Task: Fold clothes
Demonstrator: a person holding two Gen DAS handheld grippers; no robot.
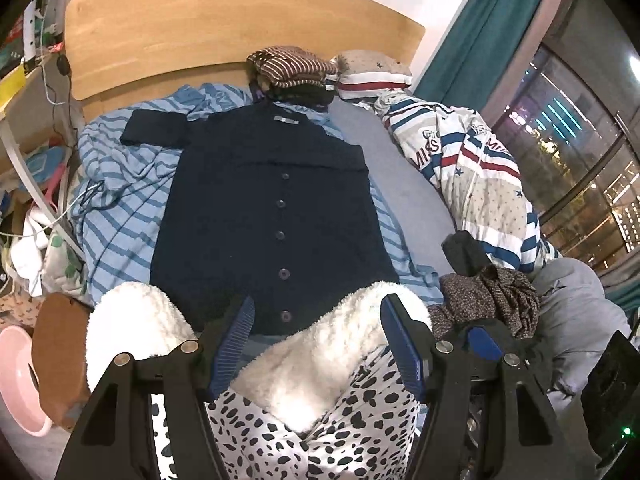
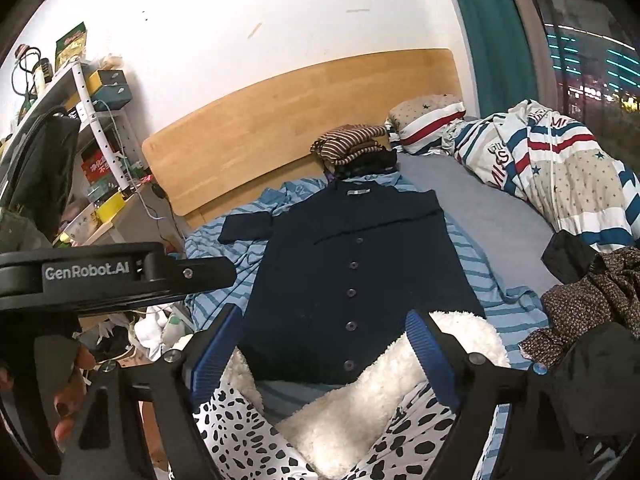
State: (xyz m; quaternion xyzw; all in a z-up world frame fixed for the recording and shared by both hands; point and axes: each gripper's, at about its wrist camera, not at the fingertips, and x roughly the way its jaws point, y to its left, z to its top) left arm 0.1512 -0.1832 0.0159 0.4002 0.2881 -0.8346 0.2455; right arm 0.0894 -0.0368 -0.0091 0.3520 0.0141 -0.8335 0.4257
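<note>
Your dark navy buttoned cardigan [image 1: 272,200] lies flat on the blue striped sheet [image 1: 120,216], its long axis running from you to the wooden headboard [image 1: 224,32], collar at the far end. Your left gripper [image 1: 318,344] and right gripper [image 2: 320,354] both tilt downward near its hem, fingers apart, nothing clamped.

Warm indoor light falls from above; the white fleece [image 1: 320,344] near the lens is blown out, while the navy cardigan [image 1: 272,208] reads almost black, its folds lost. Beyond the window [image 1: 576,160] on the right it is dark — neon streaks glare. Fisheye bends the headboard [image 2: 304,120]; corners vignette black.
</note>
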